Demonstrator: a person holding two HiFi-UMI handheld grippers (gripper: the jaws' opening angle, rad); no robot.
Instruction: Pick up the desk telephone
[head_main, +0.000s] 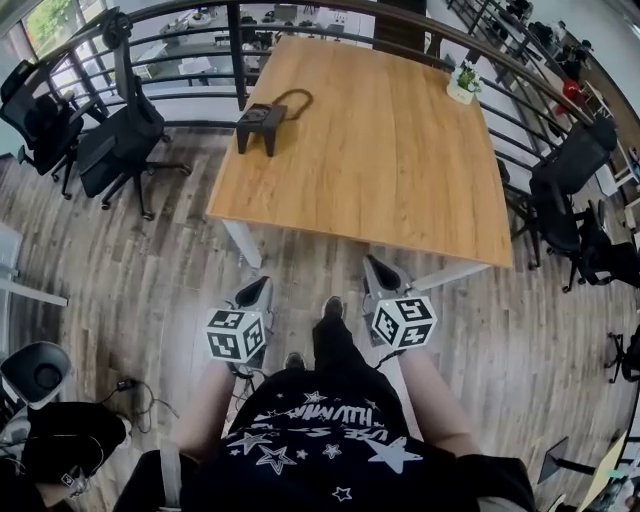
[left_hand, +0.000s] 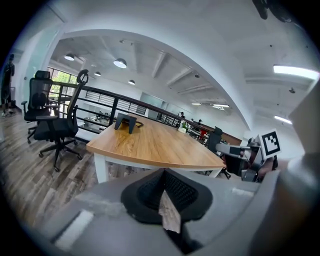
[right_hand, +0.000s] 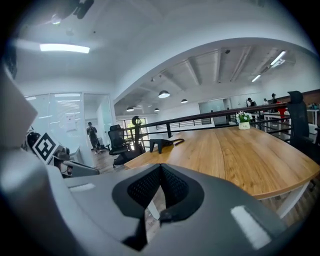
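The black desk telephone (head_main: 262, 122) stands near the far left corner of the wooden table (head_main: 400, 170), its cord looped behind it. It shows small and far off in the left gripper view (left_hand: 125, 121) and the right gripper view (right_hand: 161, 144). Both grippers hang over the floor in front of the table's near edge, well short of the telephone. My left gripper (head_main: 258, 290) is shut with nothing in it, pads together (left_hand: 164, 181). My right gripper (head_main: 375, 268) is likewise shut and empty (right_hand: 160, 179).
A small potted plant (head_main: 463, 82) sits at the table's far right. Black office chairs stand left (head_main: 120, 140) and right (head_main: 565, 185) of the table, and a dark railing (head_main: 200, 75) runs behind it. A person (right_hand: 92, 132) stands far off.
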